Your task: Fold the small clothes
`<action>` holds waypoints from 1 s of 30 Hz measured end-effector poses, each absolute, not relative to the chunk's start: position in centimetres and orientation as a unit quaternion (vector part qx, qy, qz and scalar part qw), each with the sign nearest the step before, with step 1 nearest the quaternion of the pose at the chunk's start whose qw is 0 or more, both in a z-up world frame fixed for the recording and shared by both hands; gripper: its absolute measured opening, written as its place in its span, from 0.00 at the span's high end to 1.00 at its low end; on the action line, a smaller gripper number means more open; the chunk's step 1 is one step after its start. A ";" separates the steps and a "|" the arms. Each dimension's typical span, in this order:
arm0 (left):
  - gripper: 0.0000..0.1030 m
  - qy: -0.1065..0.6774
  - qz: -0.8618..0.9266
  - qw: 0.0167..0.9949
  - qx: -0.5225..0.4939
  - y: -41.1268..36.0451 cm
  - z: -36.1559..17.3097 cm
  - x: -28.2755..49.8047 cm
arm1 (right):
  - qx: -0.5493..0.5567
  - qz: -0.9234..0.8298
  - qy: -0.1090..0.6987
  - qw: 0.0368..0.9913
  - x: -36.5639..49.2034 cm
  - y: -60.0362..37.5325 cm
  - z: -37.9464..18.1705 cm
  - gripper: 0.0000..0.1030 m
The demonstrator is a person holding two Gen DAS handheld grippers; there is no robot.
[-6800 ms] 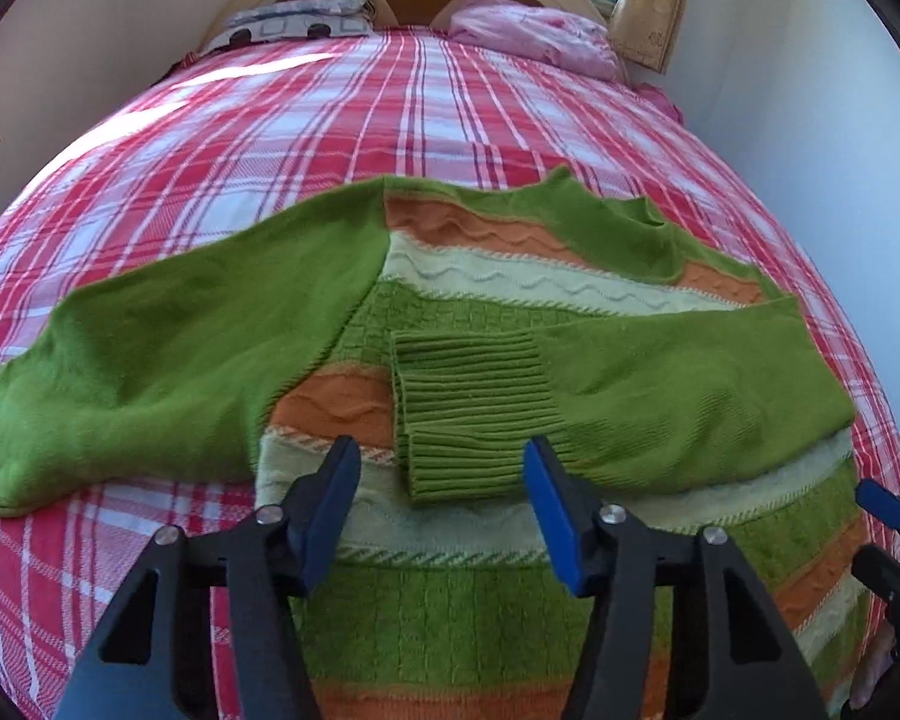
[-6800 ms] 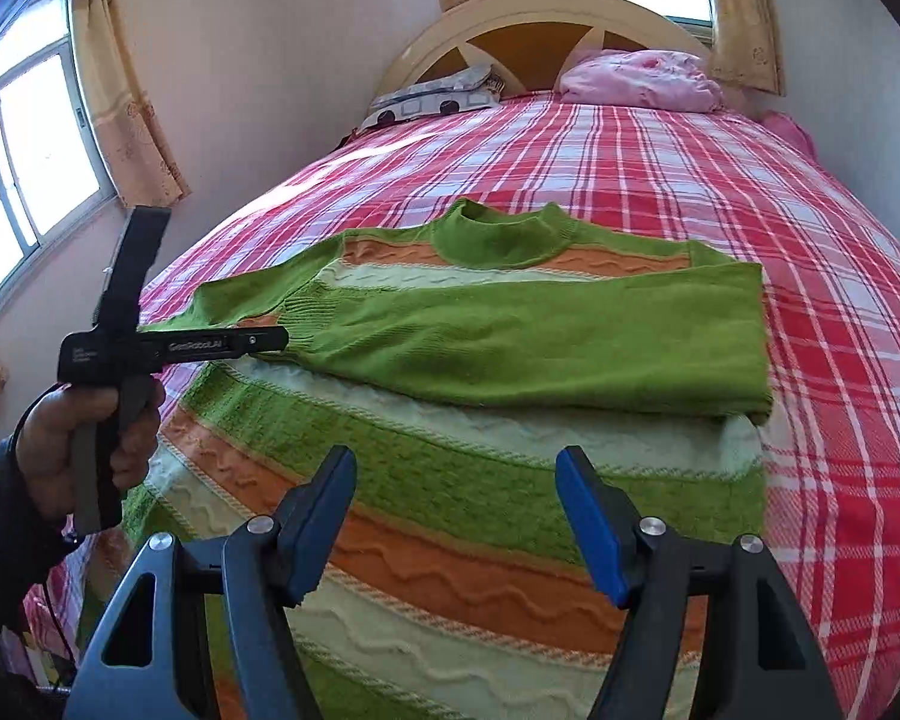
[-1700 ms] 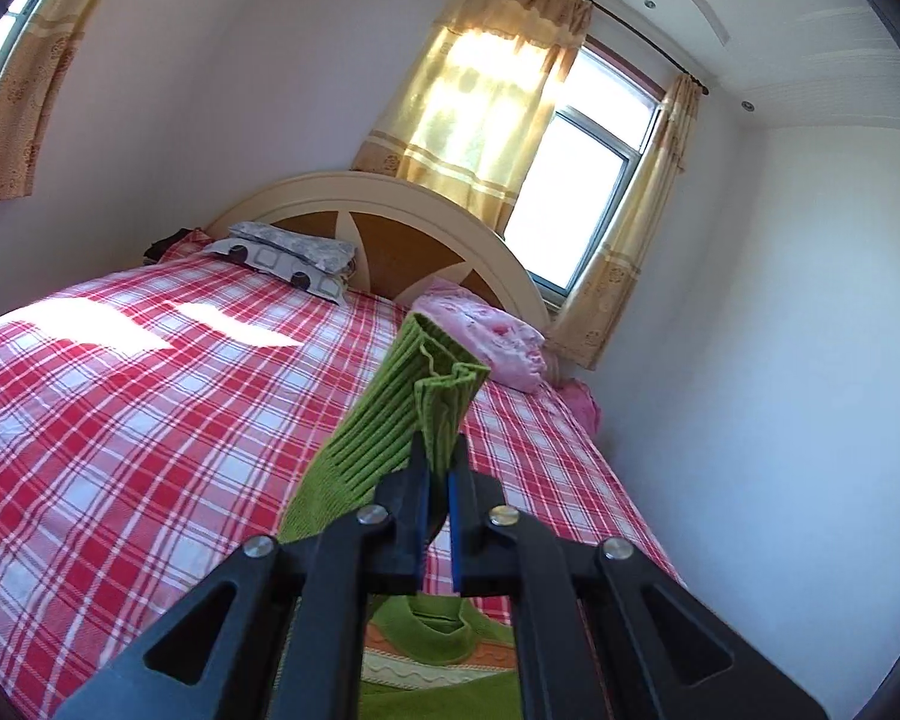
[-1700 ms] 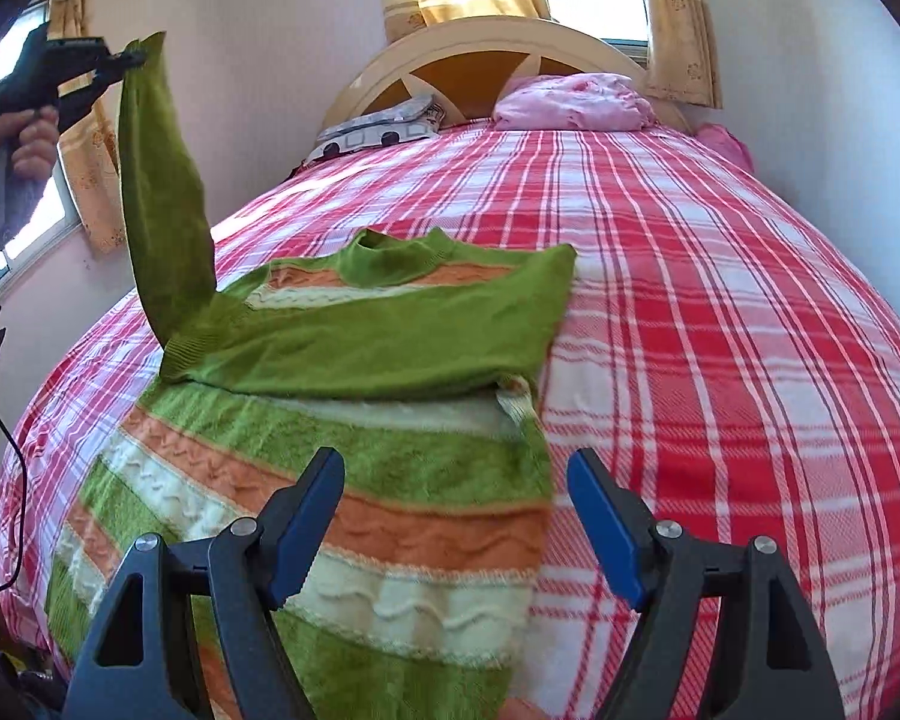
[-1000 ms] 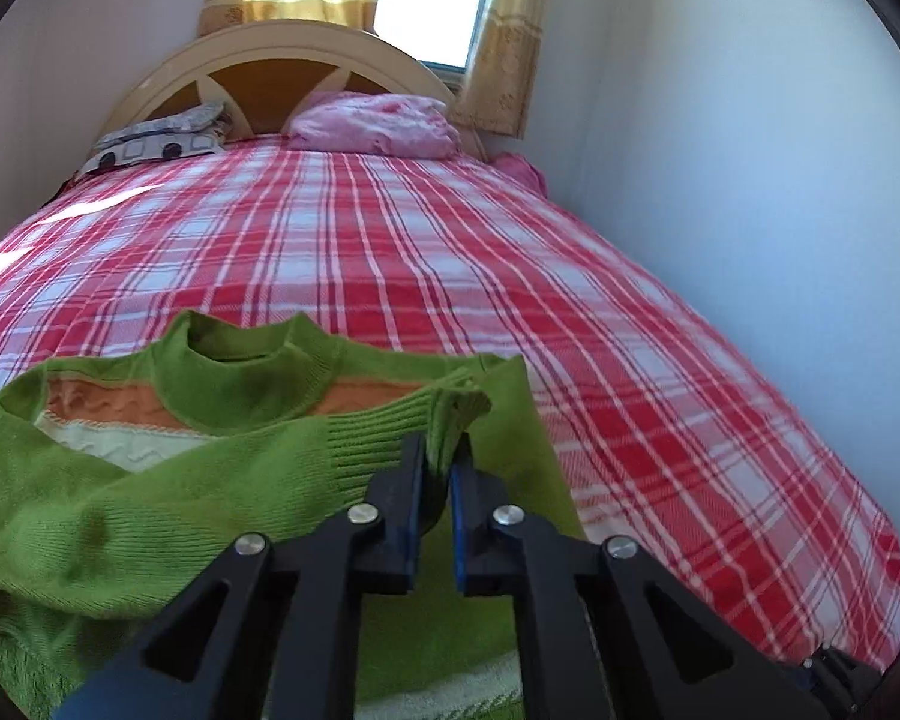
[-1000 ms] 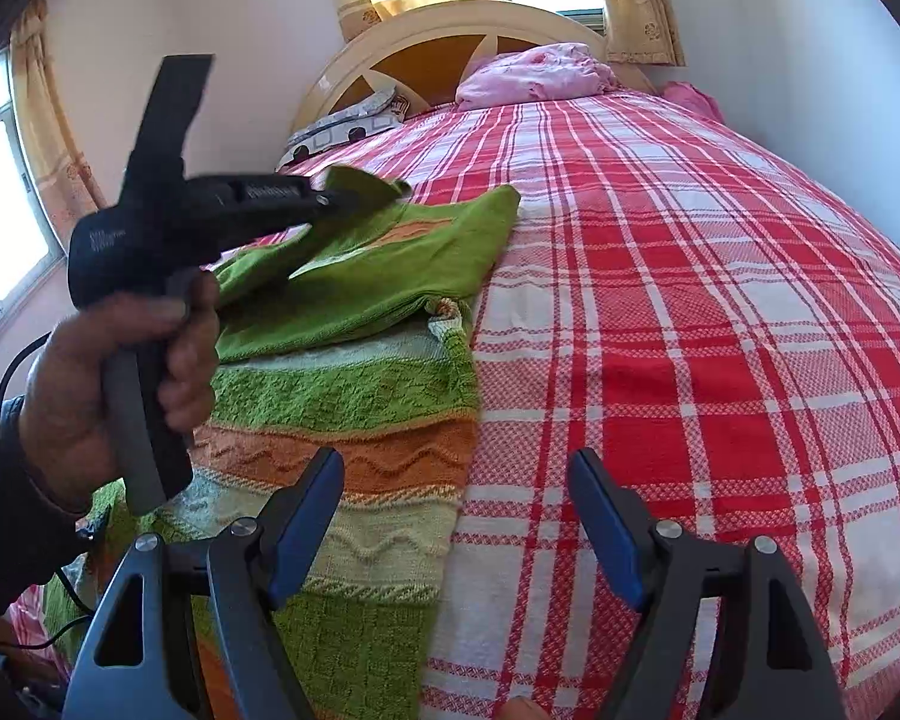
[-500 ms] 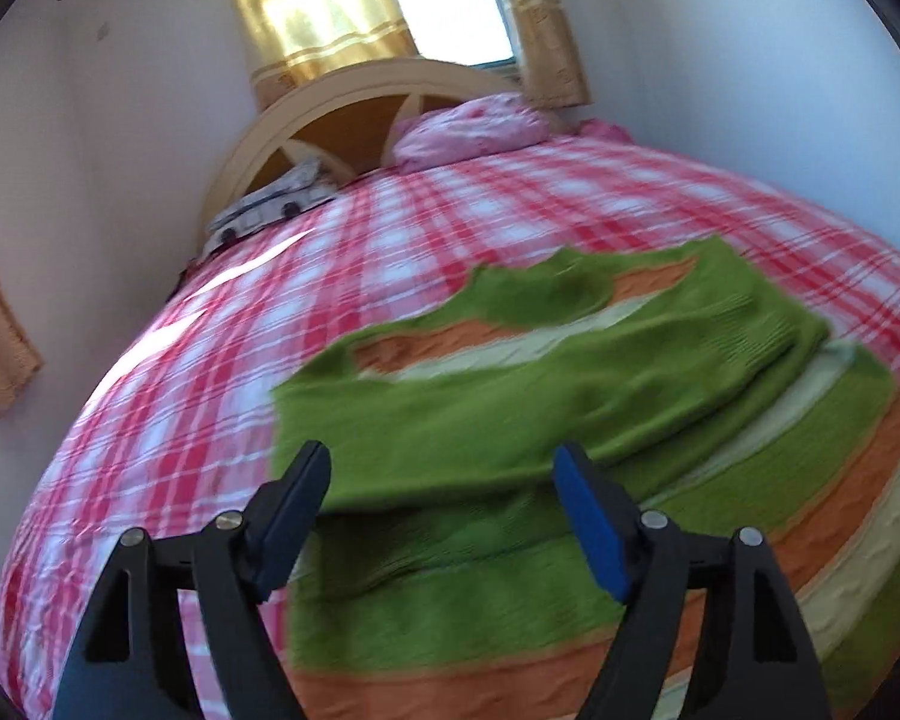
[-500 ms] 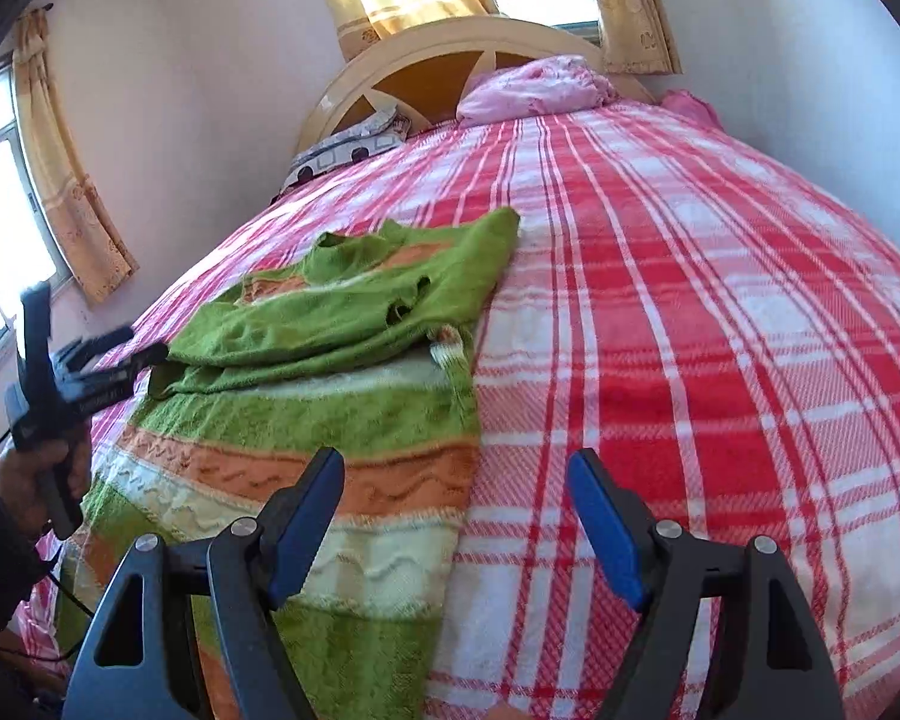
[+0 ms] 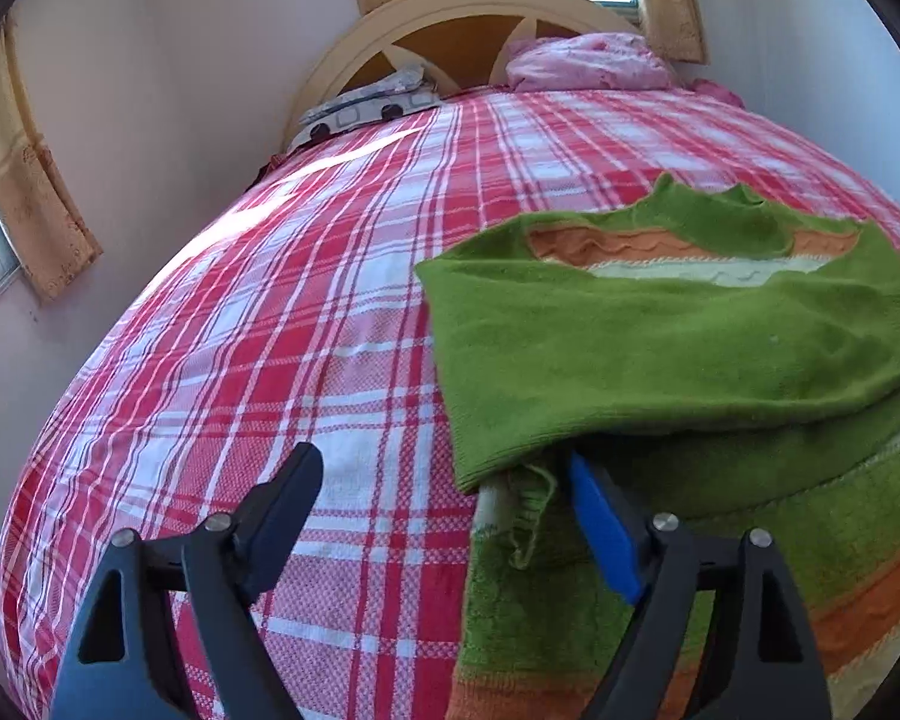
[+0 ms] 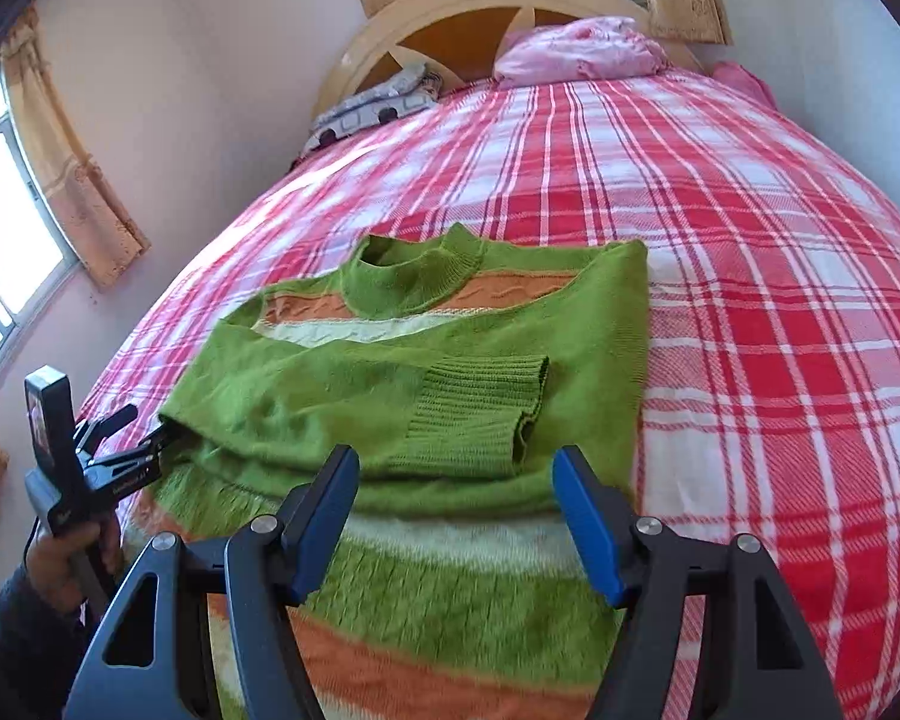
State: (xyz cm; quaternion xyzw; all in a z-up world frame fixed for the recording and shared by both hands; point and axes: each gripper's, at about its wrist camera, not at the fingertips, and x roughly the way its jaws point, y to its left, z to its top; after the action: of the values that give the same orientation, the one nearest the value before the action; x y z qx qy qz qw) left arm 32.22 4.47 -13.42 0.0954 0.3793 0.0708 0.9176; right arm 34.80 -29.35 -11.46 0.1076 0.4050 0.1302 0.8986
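Note:
A green, orange and cream striped knit sweater [image 10: 450, 372] lies flat on the red plaid bed [image 10: 750, 300], both sleeves folded across its chest, the ribbed cuff [image 10: 480, 414] on top. In the left wrist view the sweater [image 9: 660, 348] fills the right side. My left gripper [image 9: 444, 516] is open and empty at the sweater's left edge; it also shows in the right wrist view [image 10: 126, 429]. My right gripper [image 10: 456, 504] is open and empty, low over the sweater's body just in front of the cuff.
A cream headboard [image 10: 510, 6] stands at the far end with a pink pillow [image 10: 582, 51] and a grey patterned pillow [image 10: 378, 99]. Walls flank the bed; a curtained window [image 10: 6, 222] is on the left. Bare plaid bedding lies to the sweater's right.
My left gripper carried the left sleeve up and across the chest, let go of it and drew back to the sweater's left edge. My right gripper swung left, from the sweater's right edge to over its middle.

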 end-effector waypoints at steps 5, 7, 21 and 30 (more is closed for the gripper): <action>0.06 0.413 0.071 0.908 0.029 7.2 -14.4 32.8 | 0.103 0.116 0.446 0.882 37.9 -28.4 -14.5 0.52; 0.05 0.412 0.072 0.908 0.030 7.1 -14.5 32.6 | 0.084 0.101 0.443 0.887 38.2 -28.0 -14.7 0.69; 0.00 0.418 0.076 0.905 0.016 7.7 -14.8 32.6 | 0.024 0.044 0.392 0.918 34.4 -30.8 -10.9 0.96; 0.01 0.389 0.073 0.918 0.006 8.0 -12.8 29.6 | 0.001 0.008 0.390 0.921 33.4 -31.6 -10.6 0.81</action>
State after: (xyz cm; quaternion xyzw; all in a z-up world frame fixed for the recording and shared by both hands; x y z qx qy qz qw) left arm 29.62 7.96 -12.76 0.0057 0.3895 0.0733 0.9181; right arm 33.45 -31.64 -10.57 0.0014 0.3898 0.0079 0.9209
